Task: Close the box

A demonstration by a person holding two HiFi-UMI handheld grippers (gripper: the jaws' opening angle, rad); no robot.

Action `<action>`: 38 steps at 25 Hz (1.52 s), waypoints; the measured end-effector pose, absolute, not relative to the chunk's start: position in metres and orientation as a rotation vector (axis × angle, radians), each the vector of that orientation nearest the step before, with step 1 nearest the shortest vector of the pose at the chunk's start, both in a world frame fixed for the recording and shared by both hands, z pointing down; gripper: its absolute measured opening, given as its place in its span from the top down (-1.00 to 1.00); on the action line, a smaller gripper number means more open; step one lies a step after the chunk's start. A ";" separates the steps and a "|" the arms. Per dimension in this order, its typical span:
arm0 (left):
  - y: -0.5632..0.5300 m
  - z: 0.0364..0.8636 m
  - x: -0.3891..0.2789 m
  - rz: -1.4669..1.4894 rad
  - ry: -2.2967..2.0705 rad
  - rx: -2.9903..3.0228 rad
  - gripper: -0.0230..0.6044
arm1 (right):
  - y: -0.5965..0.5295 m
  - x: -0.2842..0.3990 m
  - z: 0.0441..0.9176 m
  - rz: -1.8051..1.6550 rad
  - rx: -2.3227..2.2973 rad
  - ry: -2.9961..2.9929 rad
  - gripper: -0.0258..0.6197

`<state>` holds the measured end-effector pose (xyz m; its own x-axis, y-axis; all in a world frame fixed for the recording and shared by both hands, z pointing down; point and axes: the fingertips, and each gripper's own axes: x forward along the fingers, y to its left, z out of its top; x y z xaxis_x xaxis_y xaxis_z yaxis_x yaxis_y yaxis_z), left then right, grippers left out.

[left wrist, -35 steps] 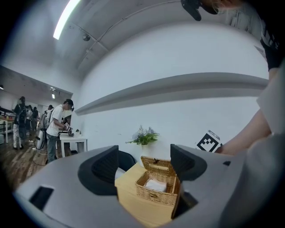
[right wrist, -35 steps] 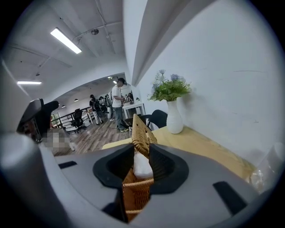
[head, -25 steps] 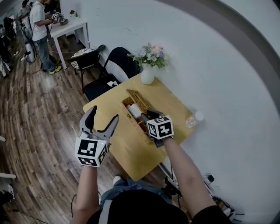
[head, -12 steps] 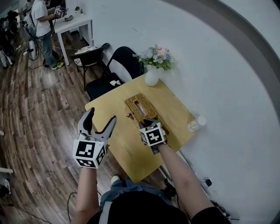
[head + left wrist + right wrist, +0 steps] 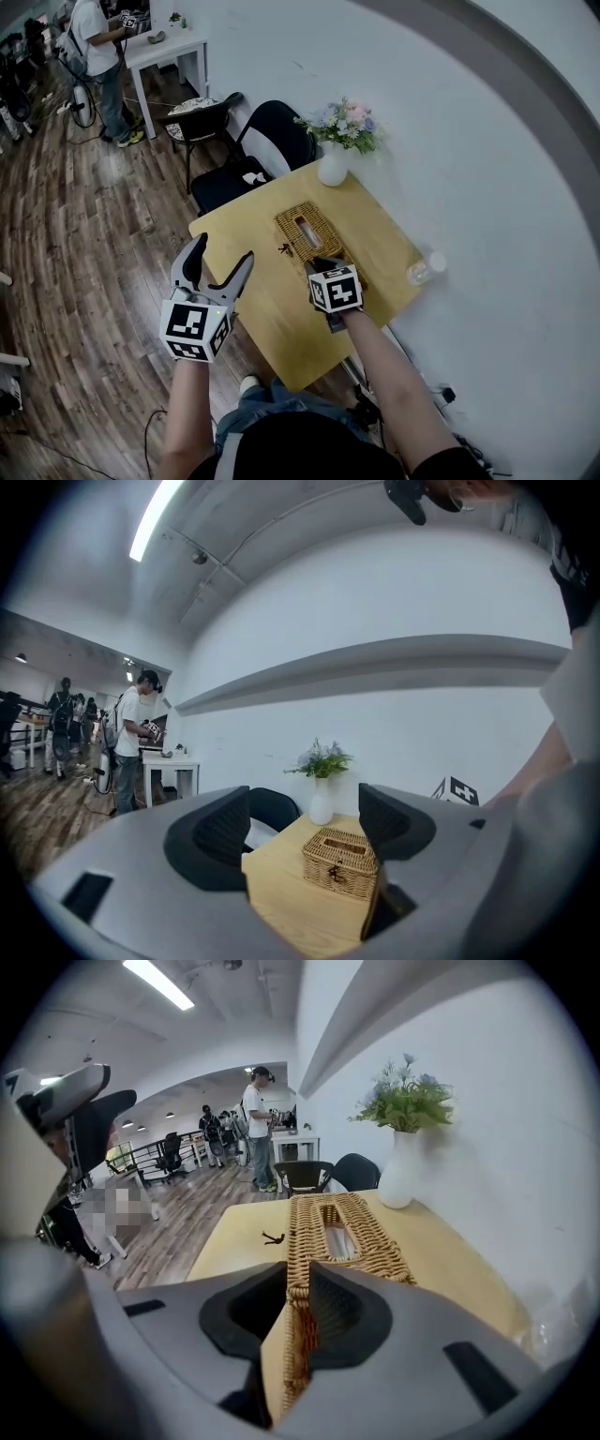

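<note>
Wood-plank floor (image 5: 84,244) lies wide open at 9 o'clock of the square bench (image 5: 246,234). The bench's 12-to-4 o'clock edges run near a plain white wall (image 5: 469,141), and dark chairs (image 5: 272,141) crowd its 11 o'clock corner. The pale, smooth benchtop is mostly bare on the 9 o'clock side. A rectangular woven wicker box (image 5: 307,230) sits near its middle with the slotted lid lying flat. A white vase (image 5: 333,171) of flowers stands at the box's 12 o'clock, and a clear cup (image 5: 419,271) sits by the bench edge at 4 o'clock. The right gripper (image 5: 323,265) meets the box at 6 o'clock. Its fingers have just been closing and pinch the wicker rim between them. The left gripper (image 5: 222,253) hangs at 8 o'clock over the bench's edge, well apart from the box, with its fingers spread wide around nothing.
</note>
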<state>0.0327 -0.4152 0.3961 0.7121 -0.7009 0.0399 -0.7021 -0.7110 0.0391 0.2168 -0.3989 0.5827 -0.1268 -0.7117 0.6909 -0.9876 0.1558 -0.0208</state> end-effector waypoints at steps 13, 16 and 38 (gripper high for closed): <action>-0.382 0.386 0.025 0.009 -1.093 2.918 -0.24 | -0.370 0.220 0.510 0.491 1.731 -1.940 0.68; -0.373 0.385 0.021 0.002 -1.074 2.928 -0.24 | -0.357 0.220 0.488 0.420 1.761 -1.932 0.70; -0.323 0.353 0.023 -0.112 -0.952 3.006 -0.24 | -0.237 0.206 0.374 0.094 2.095 -1.857 0.71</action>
<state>0.0233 -0.3234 0.3527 0.8153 -0.5746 -0.0717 -0.5756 -0.8177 0.0083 0.2065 -0.2375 0.3741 0.1439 -0.9521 0.2699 -0.9744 -0.0887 0.2066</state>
